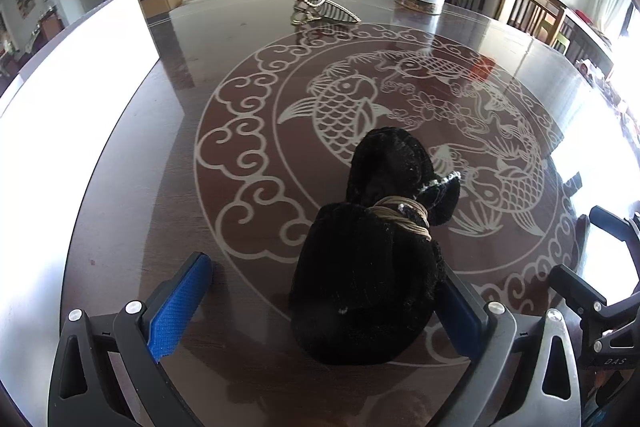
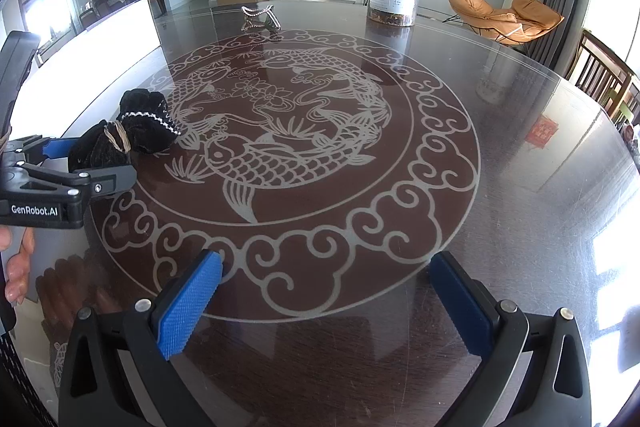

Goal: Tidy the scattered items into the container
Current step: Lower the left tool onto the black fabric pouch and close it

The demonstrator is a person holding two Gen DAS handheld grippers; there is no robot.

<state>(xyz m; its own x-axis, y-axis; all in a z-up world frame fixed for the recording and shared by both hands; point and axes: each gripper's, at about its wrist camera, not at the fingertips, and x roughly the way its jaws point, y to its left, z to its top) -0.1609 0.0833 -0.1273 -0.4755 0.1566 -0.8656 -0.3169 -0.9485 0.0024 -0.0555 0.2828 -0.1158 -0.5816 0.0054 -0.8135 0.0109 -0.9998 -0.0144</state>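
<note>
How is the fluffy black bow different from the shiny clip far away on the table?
The black velvet bow is dark, soft and bulky; the pearl hair clip is pale, thin and hard. The bow lies between the left gripper fingers; the clip sits untouched near the far edge. Both rest on the table.

1. Left gripper (image 1: 326, 307): jaws spread wide, low over the surface, blue pads (image 1: 178, 307) facing inward.
2. Right gripper (image 2: 326, 303): jaws also wide apart, nothing between them.
3. Bare fingers (image 2: 18, 267) (the person's left hand) wrap its handle.
</note>
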